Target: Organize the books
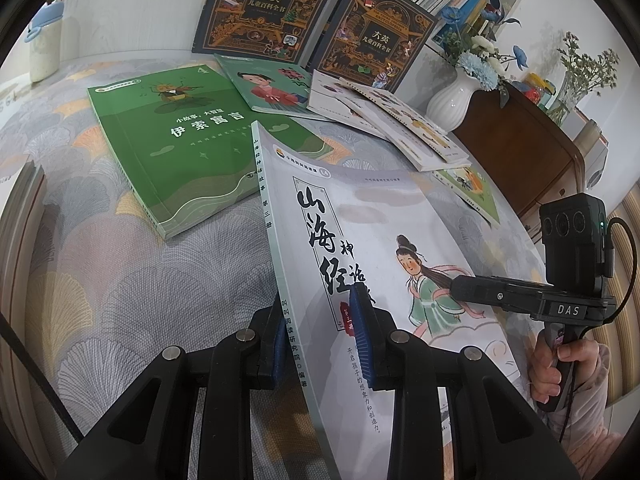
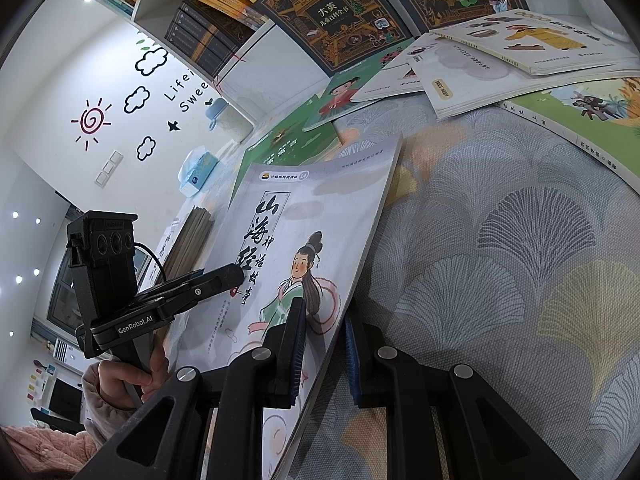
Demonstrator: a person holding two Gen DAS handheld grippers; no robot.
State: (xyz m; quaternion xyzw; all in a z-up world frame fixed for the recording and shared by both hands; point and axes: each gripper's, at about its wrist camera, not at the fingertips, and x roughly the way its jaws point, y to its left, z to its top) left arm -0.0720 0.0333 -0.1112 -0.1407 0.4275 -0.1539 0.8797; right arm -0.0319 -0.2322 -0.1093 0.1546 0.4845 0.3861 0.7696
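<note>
A pale grey storybook [image 1: 360, 216] with a girl in a green robe on its cover is held tilted above the patterned tablecloth [image 1: 140, 280]. My left gripper [image 1: 320, 340] is shut on its spine edge, blue pads [image 1: 362, 328] pressing both covers. In the right wrist view my right gripper [image 2: 324, 356] is shut on the same book [image 2: 320, 200] at its opposite edge. Each gripper shows in the other's view, the right gripper [image 1: 472, 288] and the left gripper [image 2: 224, 276], both clamped on the cover. A green book [image 1: 172, 140] lies flat behind.
Two dark encyclopedias [image 1: 264, 8] [image 1: 376, 36] lean against a bookshelf [image 2: 208, 32]. Several thin white books [image 1: 392, 120] lie fanned on the table. A white vase [image 1: 452, 100] stands on a wooden cabinet [image 1: 520, 152]. A stack of books [image 2: 188, 240] sits at the table's left.
</note>
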